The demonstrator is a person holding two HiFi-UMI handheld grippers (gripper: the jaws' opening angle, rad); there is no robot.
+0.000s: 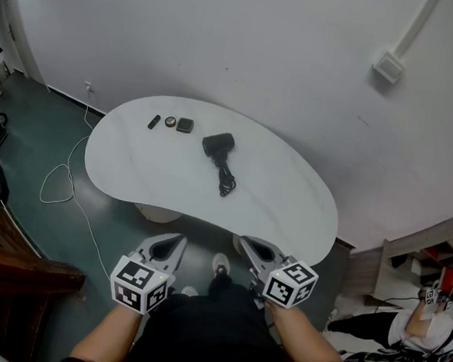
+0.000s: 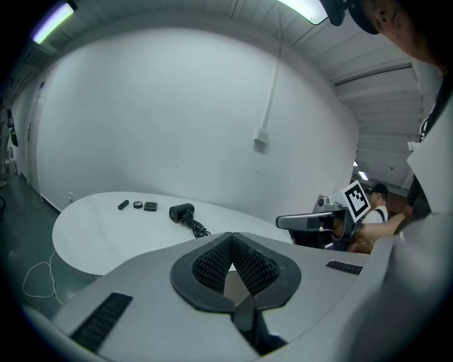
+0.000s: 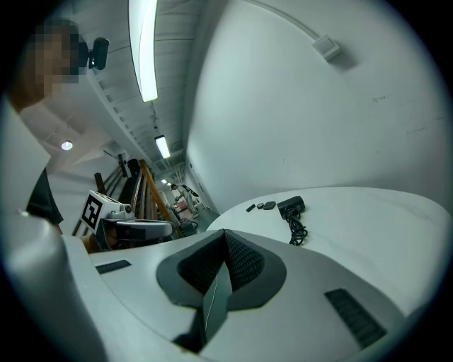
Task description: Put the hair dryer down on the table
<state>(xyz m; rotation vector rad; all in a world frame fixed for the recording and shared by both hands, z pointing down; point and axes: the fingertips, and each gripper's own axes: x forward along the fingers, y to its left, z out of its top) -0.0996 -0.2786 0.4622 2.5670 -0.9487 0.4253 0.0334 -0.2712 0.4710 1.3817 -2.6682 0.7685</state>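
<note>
Looking down from the head view, I see the hair dryer (image 1: 218, 144) lying on the white table (image 1: 148, 182), near the middle of the top, with its black cord (image 1: 225, 178) trailing toward me in a loose bundle. Nothing touches it. Three small dark items (image 1: 170, 122) sit in a row just beside it on the far left side.

Both tools are held close to my body, short of the table's near edge and well apart from the dryer. The left gripper (image 1: 180, 239) has its jaws together with nothing between them, and its own view confirms the pads meeting at the tips. The right gripper (image 1: 244, 239) is likewise closed and empty.

I judge the task as good as finished: the dryer rests flat on the table, released, and neither tool is reaching for it. I see nothing left to do.
</note>
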